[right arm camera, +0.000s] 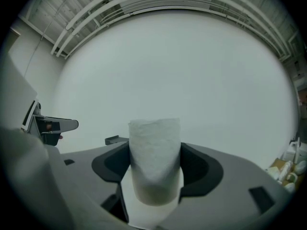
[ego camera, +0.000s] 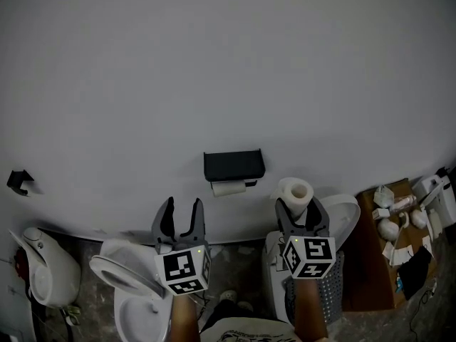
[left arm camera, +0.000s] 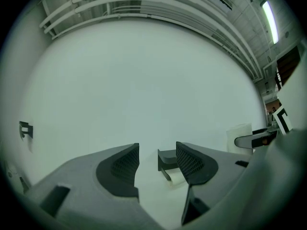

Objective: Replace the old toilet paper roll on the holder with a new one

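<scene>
A black holder (ego camera: pixel 234 165) hangs on the white wall with a thin old roll (ego camera: pixel 228 188) under its lid. The left gripper view shows the holder (left arm camera: pixel 166 159) and the old roll (left arm camera: pixel 176 177) ahead, between the jaws. My left gripper (ego camera: pixel 181 221) is open and empty, below and left of the holder, apart from it. My right gripper (ego camera: pixel 299 212) is shut on a full new toilet paper roll (ego camera: pixel 296 194), held upright to the holder's right. The new roll (right arm camera: pixel 154 159) fills the right gripper view between both pads.
A white toilet (ego camera: pixel 135 291) stands below the left gripper. A second white fixture (ego camera: pixel 342 219) and a dark basket (ego camera: pixel 328 291) sit under the right one. A brown shelf (ego camera: pixel 388 234) with bottles is at the right, a black wall hook (ego camera: pixel 19 180) at the left.
</scene>
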`<state>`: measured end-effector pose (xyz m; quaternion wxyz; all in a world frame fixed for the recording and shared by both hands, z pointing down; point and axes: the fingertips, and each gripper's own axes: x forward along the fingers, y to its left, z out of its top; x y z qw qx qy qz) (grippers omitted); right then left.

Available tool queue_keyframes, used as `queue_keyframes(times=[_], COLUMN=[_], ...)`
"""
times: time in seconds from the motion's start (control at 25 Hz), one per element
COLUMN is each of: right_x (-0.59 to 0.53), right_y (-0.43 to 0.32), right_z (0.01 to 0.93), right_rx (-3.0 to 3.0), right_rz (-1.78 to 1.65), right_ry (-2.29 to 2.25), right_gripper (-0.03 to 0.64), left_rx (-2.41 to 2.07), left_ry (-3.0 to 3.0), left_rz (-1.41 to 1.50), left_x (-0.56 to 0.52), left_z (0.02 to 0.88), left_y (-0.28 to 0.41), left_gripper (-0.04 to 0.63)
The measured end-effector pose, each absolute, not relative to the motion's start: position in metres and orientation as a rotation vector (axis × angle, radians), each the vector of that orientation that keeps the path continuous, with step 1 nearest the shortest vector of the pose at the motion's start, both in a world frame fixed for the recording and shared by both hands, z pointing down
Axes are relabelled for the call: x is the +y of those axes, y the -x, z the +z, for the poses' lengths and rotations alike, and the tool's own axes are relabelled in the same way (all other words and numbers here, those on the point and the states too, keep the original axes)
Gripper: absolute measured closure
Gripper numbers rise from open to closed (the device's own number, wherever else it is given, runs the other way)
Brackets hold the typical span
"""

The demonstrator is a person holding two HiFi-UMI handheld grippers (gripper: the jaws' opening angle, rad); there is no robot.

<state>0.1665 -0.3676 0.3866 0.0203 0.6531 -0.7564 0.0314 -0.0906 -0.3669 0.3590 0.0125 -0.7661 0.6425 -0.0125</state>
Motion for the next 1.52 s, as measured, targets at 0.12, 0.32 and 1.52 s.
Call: queue_keyframes(times=[0.12, 0.32, 1.52], right_x=[-0.378, -0.391, -0.404], right_y=[-0.166, -0.167, -0.178], right_z=[0.387, 0.390, 0.413], right_rx=[-2.335, -2.317, -2.227], right_rz=[0.095, 0.100, 0.171], right_ry=[-2.037, -2.046, -2.088], right_gripper=[0.316, 0.316, 0.316], left_rx=[1.972, 1.923, 1.294], left_ry=[2.396, 2.373, 1.617], left_rz=[-0.067, -0.136, -1.195], left_x=[-0.379, -0.394, -0.434], left_z=[0.359, 0.360, 0.463], left_y=[0.089, 0.085, 0.046], left_gripper=[0.359, 0.359, 0.359])
